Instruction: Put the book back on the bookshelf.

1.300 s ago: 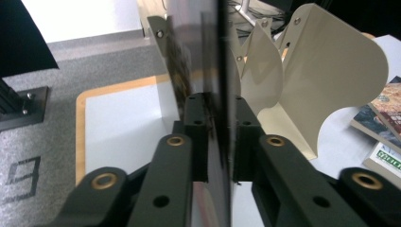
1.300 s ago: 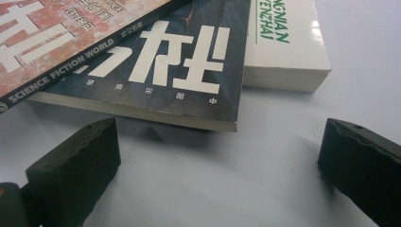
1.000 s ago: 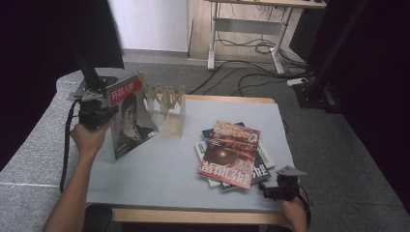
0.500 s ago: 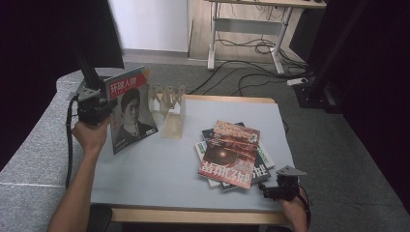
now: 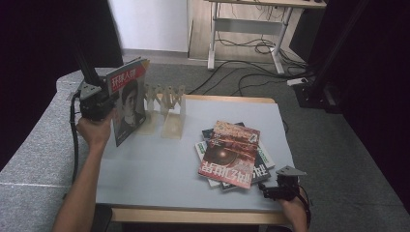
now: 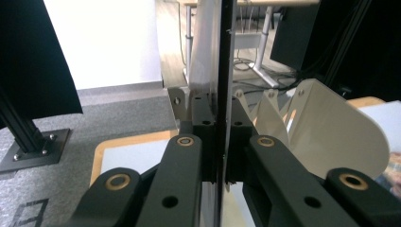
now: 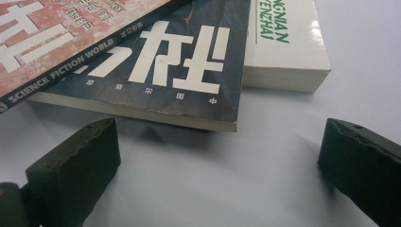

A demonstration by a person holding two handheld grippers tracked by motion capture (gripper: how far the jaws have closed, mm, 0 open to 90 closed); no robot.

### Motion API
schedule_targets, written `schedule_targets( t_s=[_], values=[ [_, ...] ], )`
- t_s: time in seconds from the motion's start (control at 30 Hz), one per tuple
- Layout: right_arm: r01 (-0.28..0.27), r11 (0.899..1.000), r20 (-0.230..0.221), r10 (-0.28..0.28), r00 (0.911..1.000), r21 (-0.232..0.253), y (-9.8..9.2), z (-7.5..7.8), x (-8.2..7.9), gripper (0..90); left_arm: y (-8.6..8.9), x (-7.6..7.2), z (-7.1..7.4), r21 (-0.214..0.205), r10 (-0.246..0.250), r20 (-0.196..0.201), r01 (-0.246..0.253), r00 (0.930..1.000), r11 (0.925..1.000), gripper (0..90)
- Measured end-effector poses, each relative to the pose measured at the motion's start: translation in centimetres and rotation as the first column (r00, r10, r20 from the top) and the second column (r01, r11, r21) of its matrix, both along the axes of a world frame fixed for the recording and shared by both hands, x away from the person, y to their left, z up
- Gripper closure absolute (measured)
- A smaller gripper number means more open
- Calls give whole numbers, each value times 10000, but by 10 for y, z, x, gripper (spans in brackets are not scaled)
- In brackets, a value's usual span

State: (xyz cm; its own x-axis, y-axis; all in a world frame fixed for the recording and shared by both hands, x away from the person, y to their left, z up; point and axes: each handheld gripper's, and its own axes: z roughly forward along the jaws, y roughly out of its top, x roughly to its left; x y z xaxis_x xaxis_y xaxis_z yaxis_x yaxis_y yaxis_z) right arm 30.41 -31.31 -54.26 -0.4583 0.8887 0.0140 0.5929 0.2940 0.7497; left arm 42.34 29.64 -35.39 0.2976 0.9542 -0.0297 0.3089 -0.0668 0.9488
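While the left gripper (image 5: 99, 104) clamps a magazine (image 5: 126, 99) by its edge and holds it upright above the table's (image 5: 159, 169) left side, just beside the rack (image 5: 167, 104), the main risk I see is a missed slot. In the left gripper view the magazine (image 6: 222, 71) stands edge-on between the closed jaws, with the rack's pale dividers (image 6: 331, 127) off to one side. If it comes down tilted, its lower edge could catch a divider and push the light rack along the table, or the thin cover could bend and slide out of the grip.

By the high view, the rack's slots look empty; no magazine stands in any of them, though the far slots are partly hidden behind the held one.

The right gripper (image 5: 283, 189) rests at the table's near right corner, jaws wide apart and holding nothing, just short of the pile (image 5: 232, 152) of magazines. In the right gripper view the pile's (image 7: 156, 61) lowest edges lie just ahead of the jaws; a careless nudge could skew the pile.
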Motion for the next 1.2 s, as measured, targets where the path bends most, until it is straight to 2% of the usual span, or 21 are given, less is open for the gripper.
schedule_targets(
  t_s=[0.1, 0.13, 0.2, 0.3, 0.4, 0.47, 0.53, 0.67, 0.8, 0.83, 0.9, 0.97, 1.03, 1.1, 1.13, 1.2],
  values=[
    [5, 10000, -12, -5, 10000, 12, 0, 0, 0, 0, 4, -2, -3, -149, -210, -240, 206, 9995, 9997, 863],
    [4, 10000, -9, -4, 10000, 10, 0, 0, 0, 0, 5, -3, -3, -118, -364, -459, 359, 9983, 9993, 863],
    [6, 10000, -7, -6, 10000, 4, 0, 0, 0, 0, 5, -5, -4, 220, -505, -669, 521, 9965, 9984, 861],
    [12, 10000, -9, -12, 10000, 3, 0, 0, 0, 0, 4, -9, -4, 593, -560, -760, 606, 9955, 9964, 858],
    [11, 10000, -7, -11, 10000, 1, 0, 0, 0, 0, 6, -13, -3, 671, -567, -863, 626, 9947, 9958, 855],
    [12, 10000, -9, -12, 10000, 3, 0, 0, 0, 0, 6, -15, -4, 919, -531, -870, 611, 9948, 9939, 853],
    [12, 10000, -10, -12, 10000, 4, 0, 0, 0, 0, 7, -16, -4, 931, -583, -964, 674, 9936, 9934, 852],
    [12, 10000, -10, -12, 10000, 5, 0, 0, 0, 0, 9, -17, -4, 1017, -757, -1399, 903, 9873, 9907, 843],
    [13, 10000, -11, -13, 10000, 2, 0, 0, 0, 0, 11, -16, 0, 1038, -953, -2031, 1182, 9745, 9876, 838],
    [14, 10000, -12, -14, 10000, 3, 0, 0, 0, 0, 11, -16, 1, 1024, -1048, -2266, 1307, 9683, 9861, 838],
    [16, 10000, -14, -16, 10000, 4, 0, 0, 0, 0, 11, -16, 3, 1099, -1117, -2493, 1427, 9620, 9837, 836],
    [19, 10000, -14, -19, 10000, 4, 0, 0, 0, 0, 10, -15, 5, 1222, -1140, -2857, 1542, 9515, 9805, 835],
    [15, 10000, -10, -15, 10000, 0, 0, 0, 0, 0, 10, -14, 6, 1145, -1246, -3239, 1696, 9378, 9788, 835],
    [14, 10000, -10, -14, 10000, 1, 0, 0, 0, 0, 10, -13, 7, 1191, -1254, -3469, 1763, 9295, 9771, 835],
    [13, 10000, -8, -13, 10000, -3, 0, 0, 0, 0, 10, -13, 7, 1134, -1314, -3637, 1838, 9222, 9764, 839],
    [18, 10000, -8, -18, 10000, 5, 0, 0, 0, 0, 11, -14, 8, 1030, -1336, -3681, 1831, 9202, 9777, 853]
  ],
)
